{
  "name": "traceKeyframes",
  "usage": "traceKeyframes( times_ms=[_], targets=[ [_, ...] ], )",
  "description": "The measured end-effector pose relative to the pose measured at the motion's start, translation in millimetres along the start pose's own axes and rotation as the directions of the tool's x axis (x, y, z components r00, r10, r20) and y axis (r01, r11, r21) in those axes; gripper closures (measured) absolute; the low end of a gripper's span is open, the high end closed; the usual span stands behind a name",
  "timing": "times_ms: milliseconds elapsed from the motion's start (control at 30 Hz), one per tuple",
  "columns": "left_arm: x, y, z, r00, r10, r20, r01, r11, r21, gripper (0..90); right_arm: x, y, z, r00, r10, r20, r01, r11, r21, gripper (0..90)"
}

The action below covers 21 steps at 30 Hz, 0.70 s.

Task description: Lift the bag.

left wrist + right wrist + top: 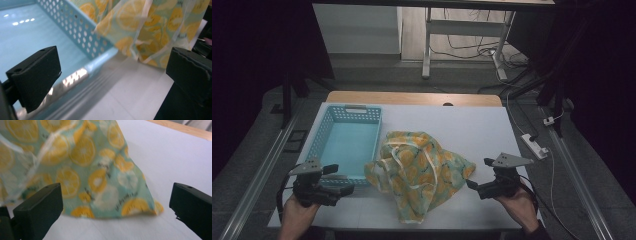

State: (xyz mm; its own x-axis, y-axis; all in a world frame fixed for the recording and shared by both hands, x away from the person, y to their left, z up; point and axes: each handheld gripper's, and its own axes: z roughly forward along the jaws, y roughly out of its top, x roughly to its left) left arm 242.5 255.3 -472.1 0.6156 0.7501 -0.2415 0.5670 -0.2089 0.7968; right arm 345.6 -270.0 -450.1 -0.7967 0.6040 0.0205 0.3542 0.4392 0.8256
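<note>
A crumpled cloth (419,170) in pale green with a yellow lemon print and white straps lies in the middle of the white table (472,125). My left gripper (343,179) hovers at the near end of a light blue perforated basket (346,142), jaws open and pointing right toward the cloth (150,27), nothing between them. My right gripper (478,174) is open at the cloth's right corner (135,202), jaws pointing left, with nothing between them. The basket's near wall (85,32) runs between the left jaws.
The basket is empty and stands at the table's left, touching the cloth's left edge. A white power strip (534,146) lies off the right edge. A wooden strip (412,97) borders the far side. Bare table shows at the far right and along the front.
</note>
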Motion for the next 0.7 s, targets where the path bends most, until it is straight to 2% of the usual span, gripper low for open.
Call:
traceKeyframes(
  times_ms=[167, 300, 433, 533, 633, 700],
  targets=[
    [-7.5, -21.0, -8.8, 0.9962, -0.008, -0.087, 0.007, 0.9999, -0.011, 0.0, -1.0, -20.5, -11.3, 0.9985, 0.025, 0.048, -0.025, 1.000, -0.006, 0.0],
    [-7.3, -35.9, -11.7, 0.9947, -0.042, -0.094, 0.041, 0.9991, -0.012, 0.0, 0.0, -36.9, -16.5, 0.9956, 0.059, 0.072, -0.060, 0.998, 0.004, 0.0],
    [-5.5, -48.5, -11.5, 0.9926, -0.057, -0.108, 0.059, 0.9980, 0.023, 0.0, 3.1, -52.4, -20.2, 0.9925, 0.089, 0.083, -0.091, 0.996, 0.022, 0.0],
    [-3.8, -55.7, -10.6, 0.9900, -0.068, -0.123, 0.074, 0.9962, 0.046, 0.0, 3.2, -63.0, -24.6, 0.9888, 0.103, 0.108, -0.108, 0.993, 0.039, 0.0],
    [-1.4, -61.2, -7.7, 0.9860, -0.063, -0.154, 0.078, 0.9931, 0.088, 0.0, 0.3, -72.3, -29.4, 0.9826, 0.143, 0.119, -0.150, 0.987, 0.052, 0.0],
    [0.0, -63.3, -3.8, 0.9823, -0.070, -0.174, 0.092, 0.9876, 0.127, 0.0, -0.7, -77.6, -30.8, 0.9793, 0.161, 0.123, -0.171, 0.983, 0.073, 0.0]
  ],
)
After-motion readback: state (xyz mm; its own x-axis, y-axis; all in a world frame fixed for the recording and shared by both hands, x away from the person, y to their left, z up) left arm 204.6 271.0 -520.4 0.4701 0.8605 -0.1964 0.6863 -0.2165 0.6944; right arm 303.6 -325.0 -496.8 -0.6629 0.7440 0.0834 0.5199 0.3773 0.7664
